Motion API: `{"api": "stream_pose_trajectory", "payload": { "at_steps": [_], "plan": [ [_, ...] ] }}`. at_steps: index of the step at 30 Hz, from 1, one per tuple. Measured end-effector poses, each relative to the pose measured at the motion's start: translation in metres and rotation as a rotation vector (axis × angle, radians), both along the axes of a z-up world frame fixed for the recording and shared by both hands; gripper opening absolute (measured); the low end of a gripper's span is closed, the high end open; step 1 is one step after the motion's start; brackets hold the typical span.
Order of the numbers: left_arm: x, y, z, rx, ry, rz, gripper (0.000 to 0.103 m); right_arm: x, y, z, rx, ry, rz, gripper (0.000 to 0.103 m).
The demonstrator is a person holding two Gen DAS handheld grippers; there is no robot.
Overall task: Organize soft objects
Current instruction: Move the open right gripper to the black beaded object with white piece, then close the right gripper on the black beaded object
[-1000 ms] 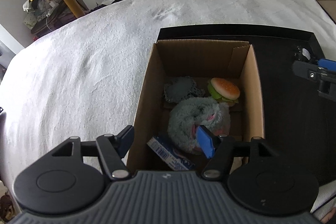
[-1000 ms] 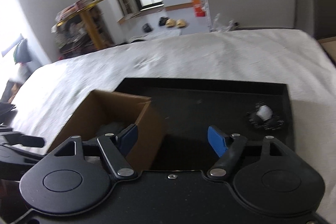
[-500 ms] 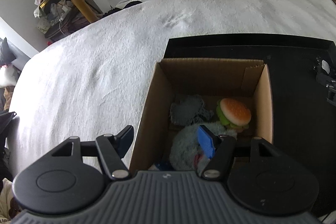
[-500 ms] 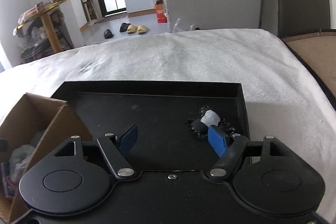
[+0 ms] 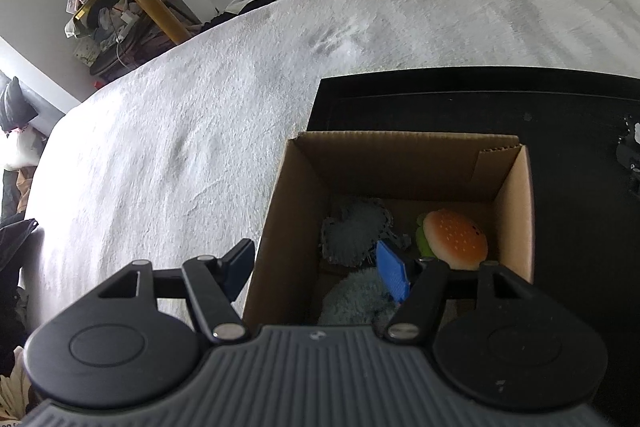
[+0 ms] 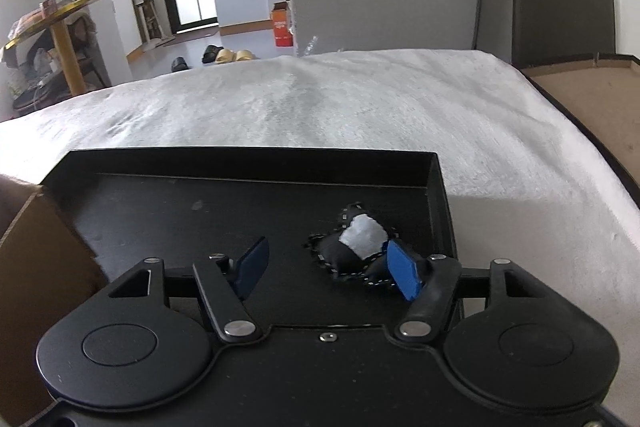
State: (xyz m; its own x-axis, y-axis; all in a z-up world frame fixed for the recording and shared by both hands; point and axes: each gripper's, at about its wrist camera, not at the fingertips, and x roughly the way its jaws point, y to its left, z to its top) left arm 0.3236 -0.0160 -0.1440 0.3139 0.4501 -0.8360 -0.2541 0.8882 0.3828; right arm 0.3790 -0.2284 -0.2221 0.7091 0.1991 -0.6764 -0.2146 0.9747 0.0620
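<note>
A shallow black rectangular tray (image 6: pixel 248 167) with low straight walls lay on a bed covered in a white, nubbly, towel-like blanket (image 5: pixel 208 131). At the tray's left end stood an open brown corrugated cardboard box (image 5: pixel 400 155), its flaps folded down inside.

In the left wrist view the box filled the lower centre of the frame. Inside it lay a smooth, glossy burger-shaped squishy toy with an orange bun and green lettuce edge (image 5: pixel 454 239) toward the right wall, a flat grey-blue shaggy knitted piece (image 5: pixel 354 235) to its left, and a fluffy pale grey-green plush (image 5: pixel 356 297) nearest the camera, partly hidden. The left tool (image 5: pixel 318 269) hung released, its blue ribbed pads straddling the box's left wall, one outside over the blanket and one above the contents, gripping nothing.

In the right wrist view a small black stuffed fabric toy with a white patch and dotted white stitching along its seams (image 6: pixel 352 251) lay on the tray floor near the right wall, right of centre. The right tool (image 6: pixel 326 269) was closing, its right blue pad just at the toy's near edge, the left pad well clear; the toy was not yet pinched.
</note>
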Motion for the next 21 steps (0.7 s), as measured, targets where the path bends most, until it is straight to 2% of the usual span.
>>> {"api": "stream_pose_trajectory", "payload": {
  "at_steps": [8,10,12,15,17,21],
  "plan": [
    [0.002,0.006,0.003,-0.001,-0.001,0.002,0.066,0.013,-0.002,-0.017,-0.03,0.028,-0.008,0.064],
    [0.0,0.008,0.004,-0.001,-0.003,0.004,0.066,0.015,-0.002,-0.017,-0.032,0.029,-0.015,0.058],
    [-0.002,0.01,0.007,0.0,-0.006,0.007,0.066,0.015,-0.001,-0.017,-0.053,0.02,-0.019,0.037],
    [-0.005,0.015,0.012,-0.006,-0.015,0.006,0.066,0.015,-0.002,-0.014,-0.067,0.005,-0.009,0.027],
    [-0.007,0.019,0.015,-0.016,-0.021,0.015,0.066,0.013,0.0,-0.007,-0.082,-0.013,0.0,0.026],
    [-0.012,0.02,0.022,-0.046,-0.042,0.014,0.066,0.005,0.006,0.013,-0.037,-0.042,0.037,0.026]
  ]
}}
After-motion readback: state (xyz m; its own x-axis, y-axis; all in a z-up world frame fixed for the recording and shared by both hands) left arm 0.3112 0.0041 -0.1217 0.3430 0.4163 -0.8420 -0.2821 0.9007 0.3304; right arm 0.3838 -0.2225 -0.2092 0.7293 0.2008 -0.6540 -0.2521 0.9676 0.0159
